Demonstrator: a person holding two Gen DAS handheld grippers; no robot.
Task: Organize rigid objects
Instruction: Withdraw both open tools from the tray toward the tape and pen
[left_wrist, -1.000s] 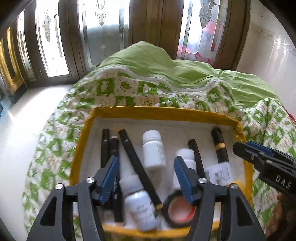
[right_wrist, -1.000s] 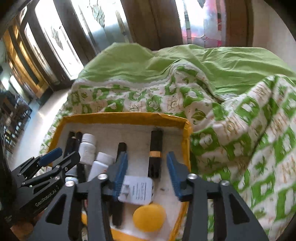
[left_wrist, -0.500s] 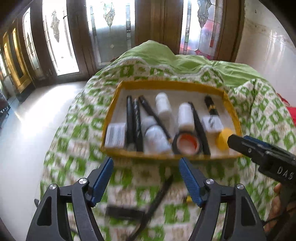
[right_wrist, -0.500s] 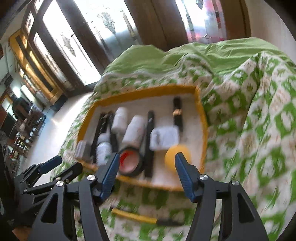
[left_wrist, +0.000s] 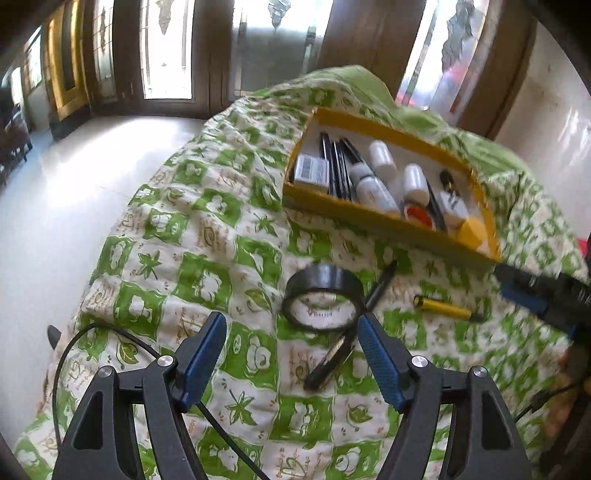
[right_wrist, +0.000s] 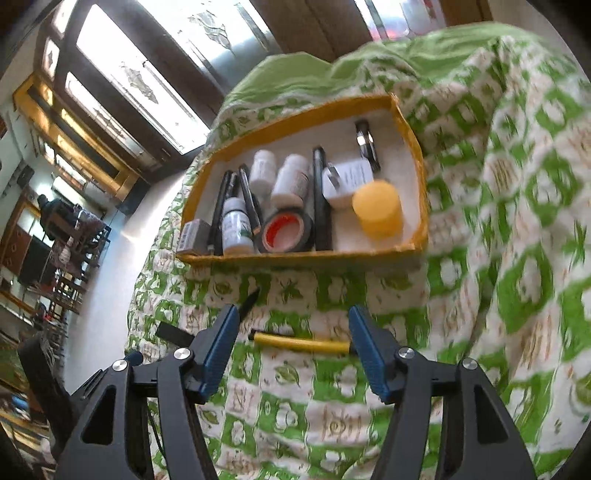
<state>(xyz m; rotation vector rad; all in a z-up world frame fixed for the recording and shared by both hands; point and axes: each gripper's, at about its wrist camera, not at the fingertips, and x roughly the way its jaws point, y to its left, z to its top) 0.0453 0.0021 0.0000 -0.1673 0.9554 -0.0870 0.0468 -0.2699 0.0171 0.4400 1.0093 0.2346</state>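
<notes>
1. The tape roll (left_wrist: 322, 301) lies flat on the bed quilt (left_wrist: 192, 229), just ahead of the left claw (left_wrist: 291, 360). It looks light and stiff; I would pinch across its rim wall.
2. A yellow pen (right_wrist: 301, 342) lies between the right claw's (right_wrist: 293, 352) tips; slim and likely to roll.
3. Both claws are spread and empty.
4. The tray (left_wrist: 384, 218) sits beyond, already filled.
5. A second ago both claws hovered over the tray; they have pulled back to the loose items.
</notes>
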